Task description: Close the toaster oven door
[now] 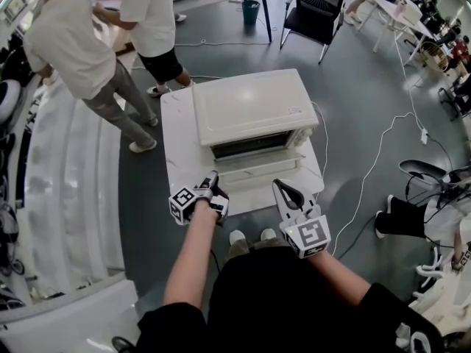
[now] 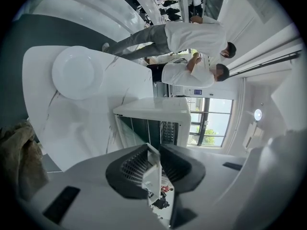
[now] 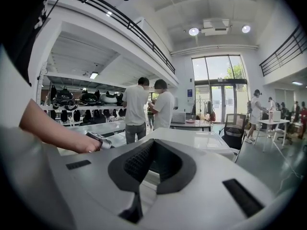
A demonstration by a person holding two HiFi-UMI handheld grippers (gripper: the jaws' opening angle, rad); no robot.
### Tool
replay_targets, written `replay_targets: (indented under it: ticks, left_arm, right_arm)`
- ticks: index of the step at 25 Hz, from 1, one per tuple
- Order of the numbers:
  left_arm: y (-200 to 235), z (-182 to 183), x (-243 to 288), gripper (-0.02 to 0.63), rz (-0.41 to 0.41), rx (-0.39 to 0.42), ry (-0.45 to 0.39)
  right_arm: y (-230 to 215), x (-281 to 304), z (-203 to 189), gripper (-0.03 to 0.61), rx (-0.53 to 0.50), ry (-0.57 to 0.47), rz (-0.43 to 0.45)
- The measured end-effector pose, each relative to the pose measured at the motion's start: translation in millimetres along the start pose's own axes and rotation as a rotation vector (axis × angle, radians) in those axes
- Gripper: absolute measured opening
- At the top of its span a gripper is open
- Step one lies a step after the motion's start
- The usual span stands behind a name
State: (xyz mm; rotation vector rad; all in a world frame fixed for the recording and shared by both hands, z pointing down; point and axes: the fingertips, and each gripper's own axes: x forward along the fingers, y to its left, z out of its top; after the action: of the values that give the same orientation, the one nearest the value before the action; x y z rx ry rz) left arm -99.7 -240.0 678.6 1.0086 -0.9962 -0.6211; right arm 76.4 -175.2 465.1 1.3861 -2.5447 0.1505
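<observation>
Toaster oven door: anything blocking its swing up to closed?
Nothing visible. The oven opening looks clear and nothing lies on the open door; only the left tool straddles its front edge, jaws apart.

A white toaster oven (image 1: 254, 109) stands on a white table (image 1: 176, 138), its door (image 1: 257, 165) folded down open. The left gripper (image 1: 213, 179) is by the door's left corner, and the right gripper (image 1: 283, 191) is near its front edge. 2 people (image 1: 66, 50) stand upper left.
</observation>
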Motion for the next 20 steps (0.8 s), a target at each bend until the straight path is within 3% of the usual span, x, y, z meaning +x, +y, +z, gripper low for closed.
replay_targets:
  ticks: [13, 20]
  left_arm:
    - [-26, 10, 15, 0.094, -0.01, -0.011, -0.041]
    - [-32, 15, 19, 0.092, -0.014, -0.061, -0.065]
  right_arm:
    - [4, 8, 6, 0.021, 0.025, -0.014, 0.054]
    - [-7, 7, 14, 0.021, 0.015, -0.016, 0.014]
